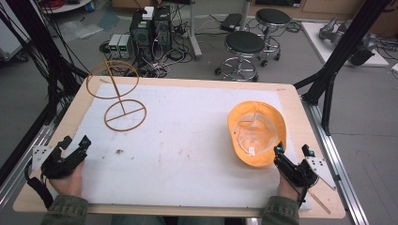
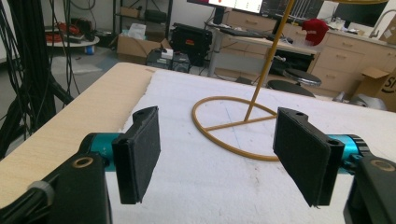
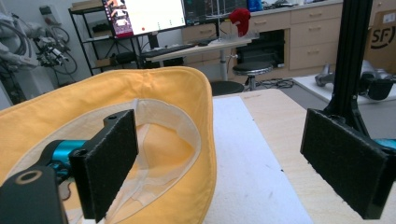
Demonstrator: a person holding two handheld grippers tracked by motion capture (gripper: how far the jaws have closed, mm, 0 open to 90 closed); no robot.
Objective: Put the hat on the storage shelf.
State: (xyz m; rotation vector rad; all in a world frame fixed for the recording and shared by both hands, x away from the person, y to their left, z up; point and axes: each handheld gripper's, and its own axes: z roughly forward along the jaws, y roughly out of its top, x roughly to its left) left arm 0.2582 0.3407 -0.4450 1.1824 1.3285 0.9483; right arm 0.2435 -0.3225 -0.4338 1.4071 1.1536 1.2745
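High view. Yellow-orange fabric hat [image 1: 256, 132], lying upside down with its pale lining facing up, on the right half of the white foam sheet [image 1: 187, 140] that covers the light wooden table [image 1: 61, 126]. Its long axis runs from the far edge toward the person, slightly slanted; the wider brim end points to the near right. Right gripper [image 1: 291, 153], held in the person's right hand, sits at the hat's near rim, one jaw over the brim and the other outside it, jaws spread. Left gripper [image 1: 75, 144], in the left hand at the near left corner, well apart from the hat, jaws spread and holding nothing. Thin yellow wire stand [image 1: 123, 108] with a round base ring and a round top hoop, upright at the far left of the sheet.

Left gripper view. Jaws wide apart over bare foam. The wire stand's base ring [image 2: 236, 127] lies ahead between them, its stem rising tilted to the upper right. This view adds the ring's crossbar.

Right gripper view. Left jaw sits inside the hat's [image 3: 187, 154] hollow, against the pale lining; right jaw stands outside over the wood. The brim's near edge lies between them, not pinched.
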